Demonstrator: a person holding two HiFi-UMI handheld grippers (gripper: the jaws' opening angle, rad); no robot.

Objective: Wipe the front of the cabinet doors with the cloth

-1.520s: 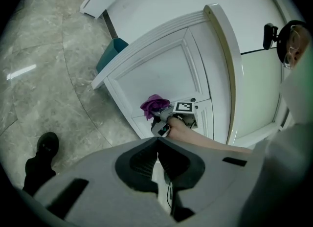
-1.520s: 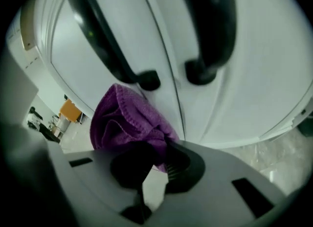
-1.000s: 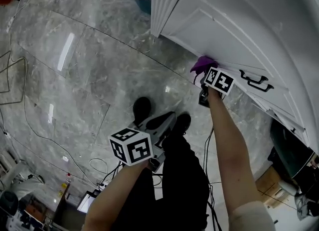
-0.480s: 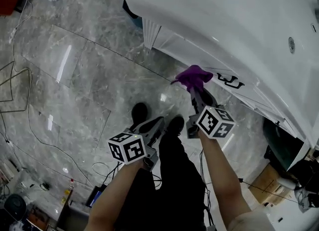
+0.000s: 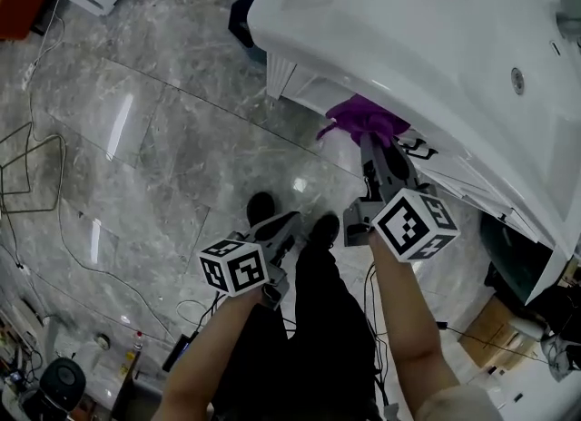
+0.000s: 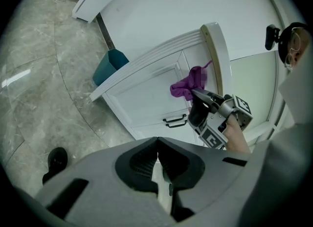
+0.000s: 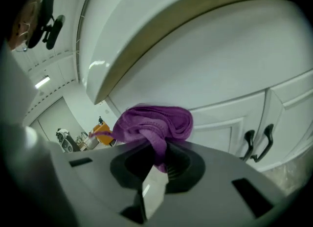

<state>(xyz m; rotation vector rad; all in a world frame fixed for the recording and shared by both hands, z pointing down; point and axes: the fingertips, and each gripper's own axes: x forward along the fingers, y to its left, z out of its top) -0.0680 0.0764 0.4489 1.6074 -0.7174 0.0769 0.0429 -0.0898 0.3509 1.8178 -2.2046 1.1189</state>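
A grey marble-patterned tile floor [image 5: 163,138] is recorded across the whole work area. Thin cables [image 5: 36,165] are confined to its left side, well apart from the feet. A white panelled base cabinet [image 6: 146,99] is set under a broad white countertop [image 5: 436,38], whose rounded edge overhangs the doors. The white framed cabinet doors [image 7: 230,118] are seen closed, with paired black bow handles [image 7: 259,143] at their meeting edge. A teal bin [image 6: 108,64] is stood beyond the cabinet's end.

The task's purple cloth [image 7: 154,121] is found bunched at the tip of the right gripper [image 7: 159,160]. The jaws are clamped on a fold of it, so that a padded wad is presented ahead of them. The cloth is held high on the door front, just under the overhang and near the handles. Contact with the panel cannot be confirmed. The left gripper [image 6: 157,160] is carried low over the floor, its jaws pressed together on nothing, and is judged to be kept clear as the idle tool.

Open room is judged ample downward and toward the bin. Upward travel is limited by the countertop edge. The handles are noted as a likely snag for the cloth.
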